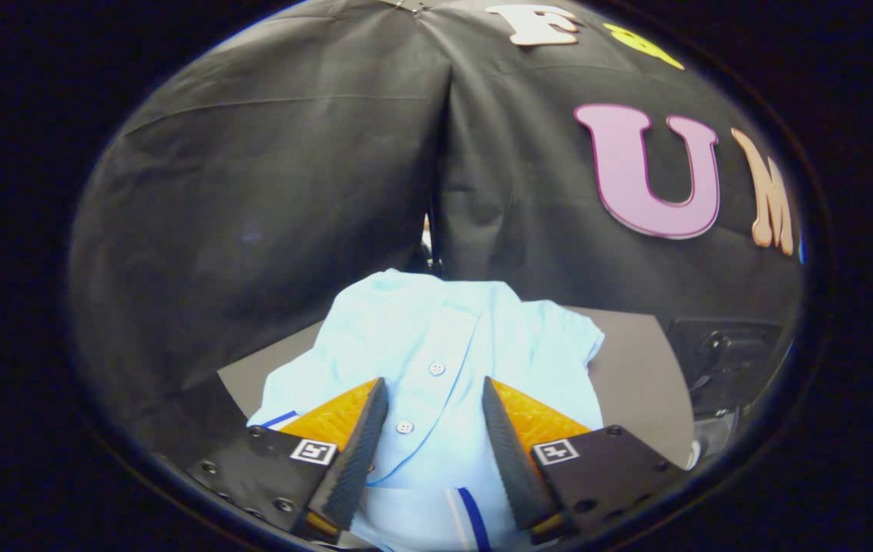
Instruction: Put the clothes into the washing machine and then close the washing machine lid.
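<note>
Two buttons (421, 397) on shirt (436, 345), claw (434, 395) open

A grey tabletop (635, 368) fills the lower middle of the frame, running up to the black cloth wall. A light blue buttoned shirt (436, 360) lies spread on it at lower centre.

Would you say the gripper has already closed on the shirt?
No, the gripper is open, its fingers apart on either side of the light blue shirt's button placket.
</note>
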The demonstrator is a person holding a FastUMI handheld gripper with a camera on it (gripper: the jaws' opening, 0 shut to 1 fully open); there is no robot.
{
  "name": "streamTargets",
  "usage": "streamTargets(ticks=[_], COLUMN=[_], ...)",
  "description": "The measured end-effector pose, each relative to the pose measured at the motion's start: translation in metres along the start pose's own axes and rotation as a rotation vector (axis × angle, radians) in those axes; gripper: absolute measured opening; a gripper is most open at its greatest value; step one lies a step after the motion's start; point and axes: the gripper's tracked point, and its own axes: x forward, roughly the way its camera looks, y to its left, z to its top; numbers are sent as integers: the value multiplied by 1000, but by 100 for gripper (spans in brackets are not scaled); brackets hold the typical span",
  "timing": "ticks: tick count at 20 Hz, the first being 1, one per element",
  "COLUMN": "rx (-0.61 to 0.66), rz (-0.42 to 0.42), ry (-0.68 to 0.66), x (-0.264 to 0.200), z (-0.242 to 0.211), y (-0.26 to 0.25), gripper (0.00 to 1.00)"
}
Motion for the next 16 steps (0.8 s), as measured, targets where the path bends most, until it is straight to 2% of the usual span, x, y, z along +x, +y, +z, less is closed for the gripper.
streamTargets(ticks=[4, 6, 10, 13, 16], rx=[69, 83, 73, 59, 11], rz=[38, 29, -78, -194, -363], ry=[-7, -25, -76, -105, -131], x=[-5, -7, -27, -46, -72], z=[0, 6, 20, 27, 28], y=[-3, -10, -63, -119, -187], gripper=[18, 18, 18, 18, 18])
